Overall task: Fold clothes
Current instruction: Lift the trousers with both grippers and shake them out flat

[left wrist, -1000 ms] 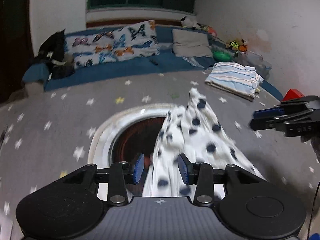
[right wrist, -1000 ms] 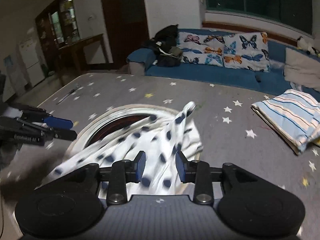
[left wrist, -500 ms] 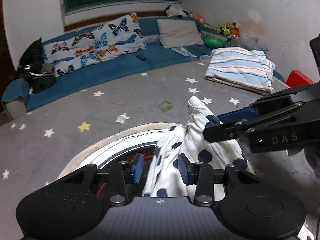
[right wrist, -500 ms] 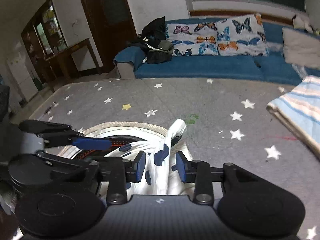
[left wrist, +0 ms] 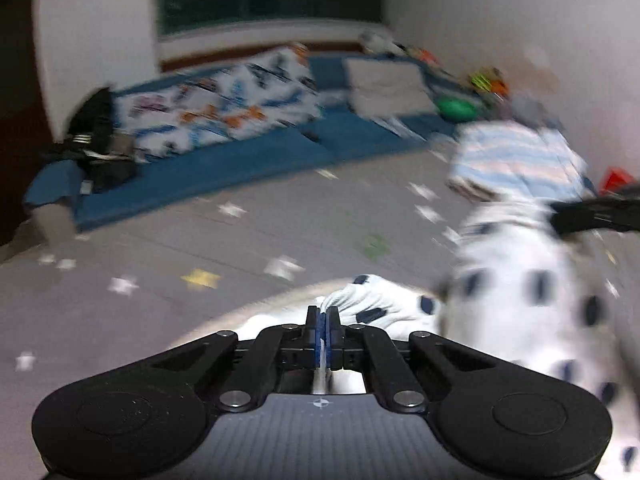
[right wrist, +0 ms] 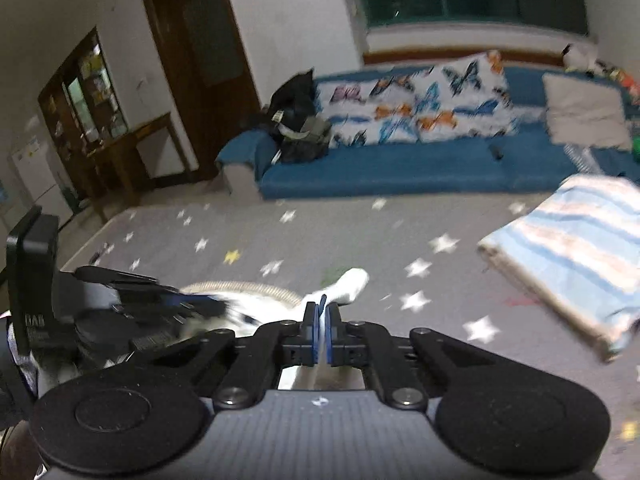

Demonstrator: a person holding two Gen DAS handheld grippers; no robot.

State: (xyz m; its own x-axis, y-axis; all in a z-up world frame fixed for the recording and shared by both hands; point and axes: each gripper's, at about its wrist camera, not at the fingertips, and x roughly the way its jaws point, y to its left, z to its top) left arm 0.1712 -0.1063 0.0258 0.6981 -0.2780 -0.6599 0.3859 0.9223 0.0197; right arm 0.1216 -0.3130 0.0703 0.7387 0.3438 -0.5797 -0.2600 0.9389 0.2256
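Note:
A white garment with dark blue dots [left wrist: 520,296] hangs between the two grippers above the grey star-patterned mat [left wrist: 200,240]. My left gripper [left wrist: 322,320] is shut on one edge of it. My right gripper [right wrist: 321,316] is shut on another edge, and a white tip of the garment [right wrist: 352,282] sticks out past its fingers. The right gripper shows as a dark blur at the right of the left wrist view [left wrist: 592,216]. The left gripper shows at the left of the right wrist view [right wrist: 132,312]. Both views are motion-blurred.
A folded blue-striped cloth [right wrist: 572,252] lies on the mat at the right. A round basket rim [right wrist: 248,289] sits under the garment. A blue sofa with butterfly cushions [right wrist: 416,100] and a black bag [right wrist: 296,120] lines the far side. A red object [left wrist: 616,178] is near the right wall.
Both grippers have closed on the dotted garment, which was loose between open jaws before. The grippers have drawn apart and the garment has lifted off the basket.

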